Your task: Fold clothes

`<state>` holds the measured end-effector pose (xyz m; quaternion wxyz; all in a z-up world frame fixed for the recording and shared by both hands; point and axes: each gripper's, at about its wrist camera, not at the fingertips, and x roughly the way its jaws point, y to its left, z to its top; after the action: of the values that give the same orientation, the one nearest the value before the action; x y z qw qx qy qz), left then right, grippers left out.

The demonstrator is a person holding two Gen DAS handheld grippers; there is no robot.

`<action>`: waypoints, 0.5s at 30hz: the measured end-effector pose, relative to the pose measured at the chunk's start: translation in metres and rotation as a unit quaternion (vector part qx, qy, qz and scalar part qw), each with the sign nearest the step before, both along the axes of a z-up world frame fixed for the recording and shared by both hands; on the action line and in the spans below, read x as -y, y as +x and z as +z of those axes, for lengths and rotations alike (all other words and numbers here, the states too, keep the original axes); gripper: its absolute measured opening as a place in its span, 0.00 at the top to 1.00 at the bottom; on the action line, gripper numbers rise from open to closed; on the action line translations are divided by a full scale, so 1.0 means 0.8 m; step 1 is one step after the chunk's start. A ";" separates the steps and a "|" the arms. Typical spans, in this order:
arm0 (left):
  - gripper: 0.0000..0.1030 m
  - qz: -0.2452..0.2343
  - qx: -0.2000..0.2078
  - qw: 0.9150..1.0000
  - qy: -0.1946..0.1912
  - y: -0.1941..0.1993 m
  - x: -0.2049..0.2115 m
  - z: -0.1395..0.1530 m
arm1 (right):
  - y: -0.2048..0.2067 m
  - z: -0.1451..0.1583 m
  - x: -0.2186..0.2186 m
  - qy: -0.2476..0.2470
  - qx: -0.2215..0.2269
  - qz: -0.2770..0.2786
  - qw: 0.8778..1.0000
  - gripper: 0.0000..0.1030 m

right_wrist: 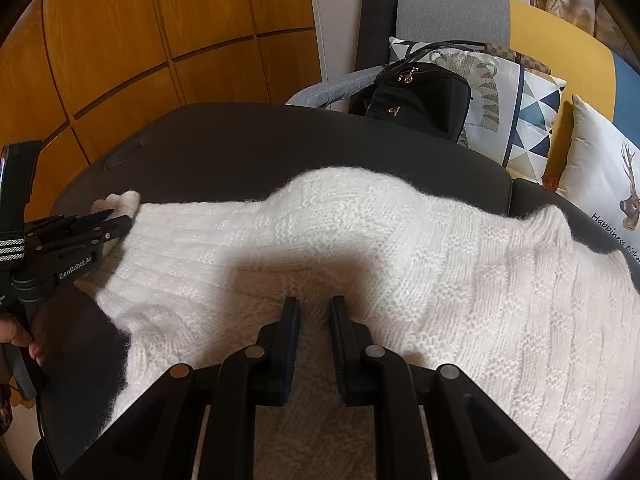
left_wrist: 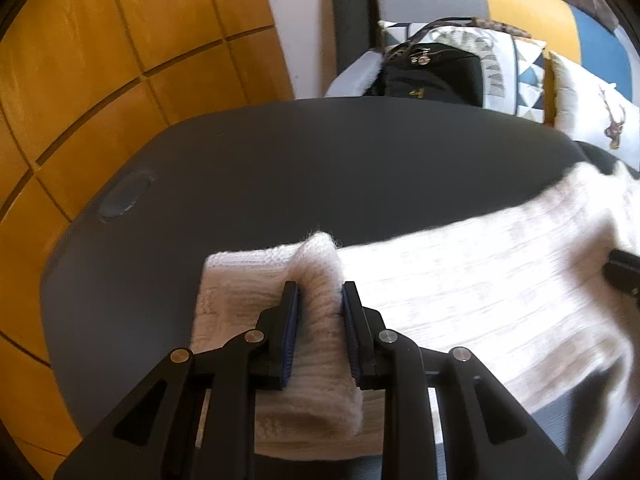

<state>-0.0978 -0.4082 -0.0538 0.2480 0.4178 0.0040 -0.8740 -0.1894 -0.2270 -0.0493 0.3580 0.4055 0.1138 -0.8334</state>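
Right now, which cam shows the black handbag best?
Right wrist: the black handbag shows whole, straps and gold clasp, against the patterned cushion. Left wrist shows the handbag smaller and blurrier, its base cut by the table edge.

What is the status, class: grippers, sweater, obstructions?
Left gripper shut on sweater cuff. Right gripper shut on sweater body. Sweater spread across dark table. Nothing in the way.

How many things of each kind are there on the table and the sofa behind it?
White knitted garment: 1
Tongs: 2, left and right
Black handbag: 1
Patterned cushions: 2, one with triangles, one with a deer
Total: 6
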 end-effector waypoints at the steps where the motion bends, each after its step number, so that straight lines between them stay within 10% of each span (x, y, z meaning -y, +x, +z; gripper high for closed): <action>1: 0.76 0.006 0.001 1.000 -0.002 0.005 0.010 0.000 | 0.000 0.000 0.000 0.000 0.000 0.000 1.000 0.86; 9: 0.75 0.079 0.021 0.996 -0.028 0.015 0.079 -0.002 | 0.001 -0.001 0.001 0.002 -0.002 0.000 1.000 0.86; 15: 0.76 0.108 -0.062 0.992 0.013 0.030 0.059 0.047 | 0.002 -0.001 0.002 0.001 -0.002 0.000 1.000 0.86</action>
<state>-0.0734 -0.4557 -0.0161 0.3343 0.3628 0.0759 -0.8665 -0.1877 -0.2285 -0.0502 0.3570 0.4042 0.1154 -0.8342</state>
